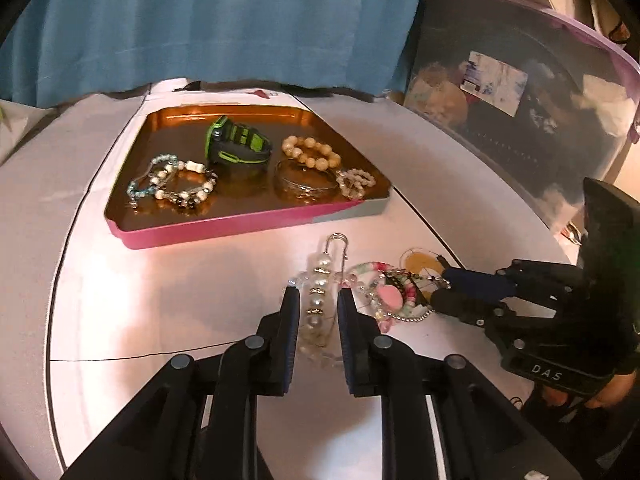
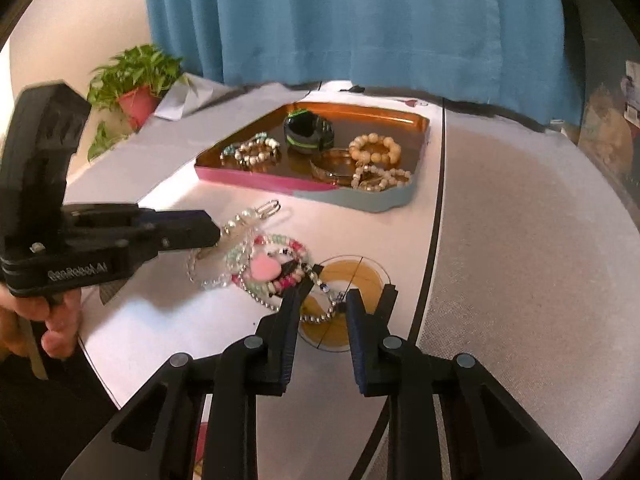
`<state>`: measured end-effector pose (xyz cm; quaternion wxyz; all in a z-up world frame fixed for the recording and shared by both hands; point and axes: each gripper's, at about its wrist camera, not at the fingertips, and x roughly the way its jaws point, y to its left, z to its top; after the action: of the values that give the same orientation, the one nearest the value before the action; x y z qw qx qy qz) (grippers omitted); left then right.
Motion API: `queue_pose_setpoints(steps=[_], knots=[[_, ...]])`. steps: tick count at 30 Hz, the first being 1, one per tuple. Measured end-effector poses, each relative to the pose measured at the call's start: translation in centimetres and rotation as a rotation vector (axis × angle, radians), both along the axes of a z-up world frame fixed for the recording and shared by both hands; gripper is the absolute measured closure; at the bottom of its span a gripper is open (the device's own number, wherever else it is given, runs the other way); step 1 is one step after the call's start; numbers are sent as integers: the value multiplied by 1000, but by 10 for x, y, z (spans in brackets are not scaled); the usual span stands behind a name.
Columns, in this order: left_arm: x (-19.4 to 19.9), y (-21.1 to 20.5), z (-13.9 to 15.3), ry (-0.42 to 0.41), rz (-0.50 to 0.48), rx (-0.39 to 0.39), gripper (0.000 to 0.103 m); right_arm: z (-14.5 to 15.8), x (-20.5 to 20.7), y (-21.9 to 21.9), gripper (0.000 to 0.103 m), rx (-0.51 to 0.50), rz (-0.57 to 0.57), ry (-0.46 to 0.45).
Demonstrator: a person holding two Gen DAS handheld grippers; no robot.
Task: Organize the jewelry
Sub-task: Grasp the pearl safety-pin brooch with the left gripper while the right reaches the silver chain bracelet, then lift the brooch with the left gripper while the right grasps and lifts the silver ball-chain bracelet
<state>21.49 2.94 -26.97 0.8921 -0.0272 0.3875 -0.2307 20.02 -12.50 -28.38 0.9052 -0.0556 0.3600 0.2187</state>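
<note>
A pearl brooch pin (image 1: 318,300) lies on the white table between the fingers of my left gripper (image 1: 319,294), which is open around it. Next to it lies a tangle of bead bracelets with a pink heart charm (image 1: 390,296) (image 2: 264,268). My right gripper (image 2: 326,300) is open at the tangle's right edge, over a silver ball chain (image 2: 320,318). It also shows in the left wrist view (image 1: 444,288). A pink-rimmed copper tray (image 1: 224,226) (image 2: 256,178) at the back holds a green and black watch (image 1: 236,146), several bracelets and a bangle (image 1: 306,184).
A yellow round disc (image 2: 352,280) lies on the table under my right gripper. A clear storage bin with a purple lid (image 1: 520,92) stands at the right. A potted plant (image 2: 134,84) stands at the far left. A blue curtain (image 2: 360,20) hangs behind the table.
</note>
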Motion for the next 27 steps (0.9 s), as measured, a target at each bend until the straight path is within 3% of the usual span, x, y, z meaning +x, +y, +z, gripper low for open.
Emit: queue_pose_setpoints(steps=[4, 7, 10, 12, 13, 18, 25, 27], knots=[[-1, -15, -5, 6, -50, 72, 87, 0, -3, 0, 81, -13, 1, -13], [0, -20, -7, -5, -42, 108, 88, 0, -7, 6, 94, -27, 24, -24], [1, -16, -8, 4, -26, 83, 89, 1, -13, 13, 98, -56, 38, -38], [-1, -12, -6, -2, -10, 62, 90, 1, -14, 10, 98, -7, 51, -10], [-4, -9, -3, -9, -3, 42, 103, 1, -17, 9, 98, 0, 47, -7], [-21, 22, 19, -51, 59, -119, 103, 15, -34, -5, 100, 45, 19, -37], [-36, 31, 23, -19, 48, -151, 103, 26, -57, -22, 100, 62, -27, -50], [-37, 24, 22, -21, 32, -125, 92, 25, -60, -26, 100, 69, -36, -27]])
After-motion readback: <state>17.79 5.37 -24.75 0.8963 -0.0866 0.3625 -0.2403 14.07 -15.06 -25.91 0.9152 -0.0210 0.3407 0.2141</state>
